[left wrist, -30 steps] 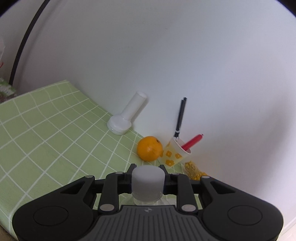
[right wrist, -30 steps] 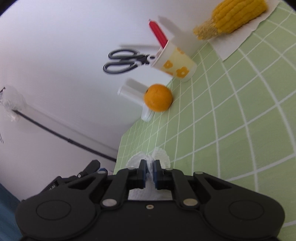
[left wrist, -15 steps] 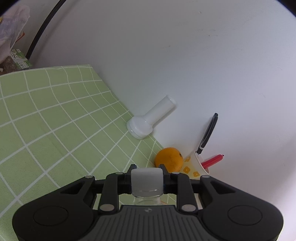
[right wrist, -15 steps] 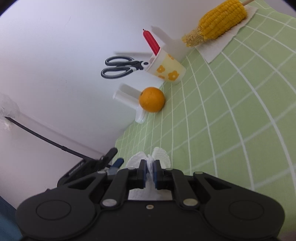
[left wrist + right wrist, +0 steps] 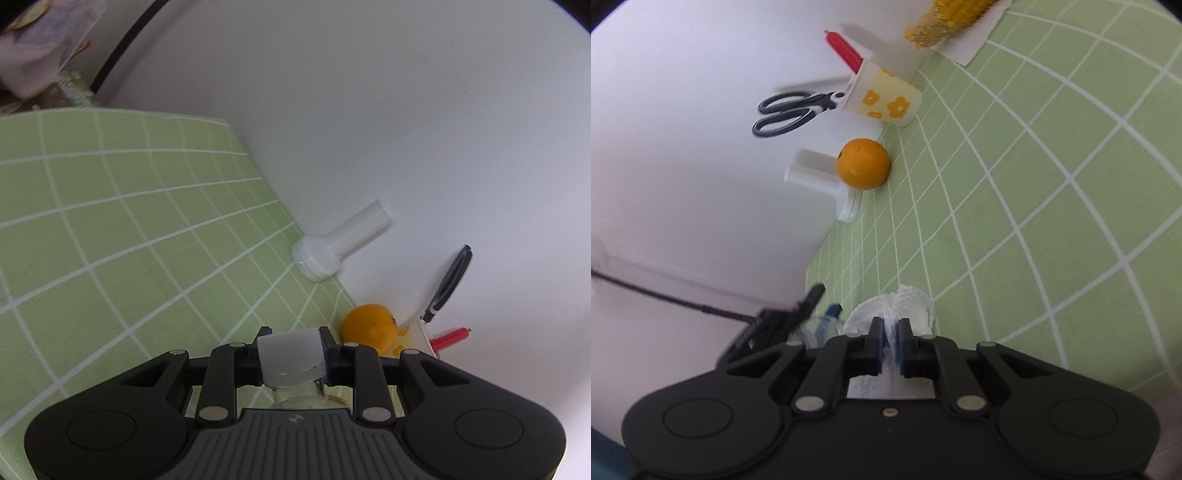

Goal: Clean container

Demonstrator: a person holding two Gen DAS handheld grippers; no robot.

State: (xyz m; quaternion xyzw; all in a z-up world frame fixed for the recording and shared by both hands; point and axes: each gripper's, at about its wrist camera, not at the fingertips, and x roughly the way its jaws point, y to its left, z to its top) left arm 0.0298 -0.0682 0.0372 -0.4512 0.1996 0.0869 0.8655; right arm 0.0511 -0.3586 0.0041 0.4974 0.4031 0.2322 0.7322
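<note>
My left gripper (image 5: 291, 345) is shut on the white cap (image 5: 290, 356) of a clear container, whose glass body (image 5: 295, 400) shows just below the jaws. It is held above the green checked mat (image 5: 110, 240). My right gripper (image 5: 890, 341) is shut on a crumpled white paper towel (image 5: 908, 299), which bulges out past the fingertips. In the right wrist view the left gripper (image 5: 783, 321) and part of the clear container (image 5: 816, 326) show at the lower left, close beside the towel.
Along the white wall stand a white funnel-shaped piece (image 5: 332, 243), an orange (image 5: 369, 326), and a flowered paper cup (image 5: 882, 94) with black scissors (image 5: 790, 112) and a red tool (image 5: 844, 50). A corn cob on paper (image 5: 953, 18) lies further along. A black cable (image 5: 122, 48) runs up the wall.
Both grippers have tilted and shifted. In the left view the wall objects slid right and lower. In the right view the left gripper and container have come closer to the towel.
</note>
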